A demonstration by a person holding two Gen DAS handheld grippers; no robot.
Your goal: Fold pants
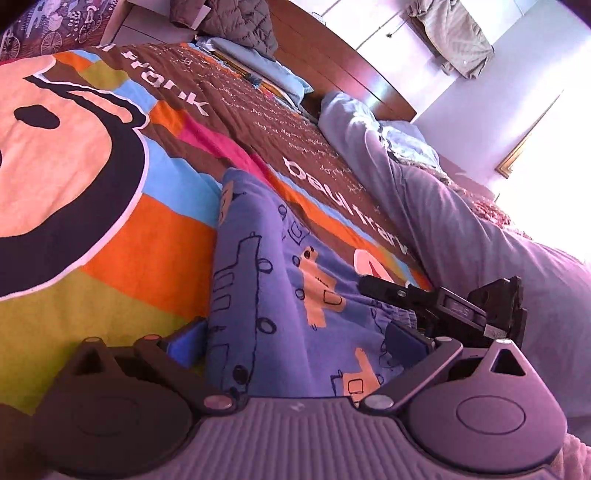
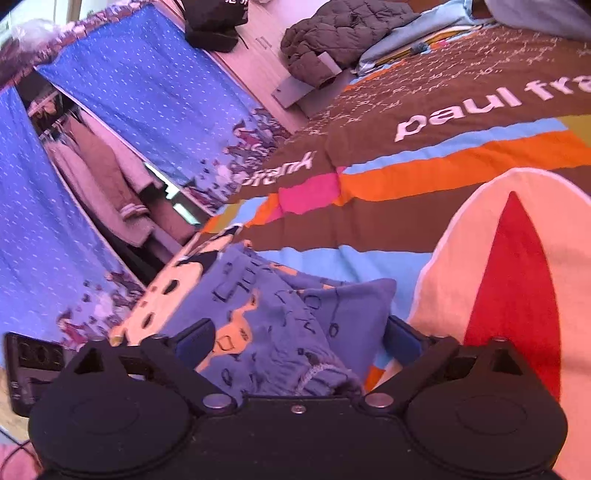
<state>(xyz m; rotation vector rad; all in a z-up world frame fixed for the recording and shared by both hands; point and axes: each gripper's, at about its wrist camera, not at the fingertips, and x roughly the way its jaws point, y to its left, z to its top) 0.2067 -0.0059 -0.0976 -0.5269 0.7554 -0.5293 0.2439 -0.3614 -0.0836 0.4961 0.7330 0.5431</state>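
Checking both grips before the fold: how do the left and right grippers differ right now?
The left gripper has a grey ribbed body; the right gripper is black. The left has smooth pants cloth between its fingers; the right has bunched hem. Both look wide apart with cloth between, over the bedspread.

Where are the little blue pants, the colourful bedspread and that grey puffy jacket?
blue pants (image 1: 266, 280): left wrist view, on the printed fabric.
bedspread (image 1: 140, 251): left wrist view, on an orange stripe.
grey puffy jacket (image 2: 343, 33): right wrist view, on its quilted surface.
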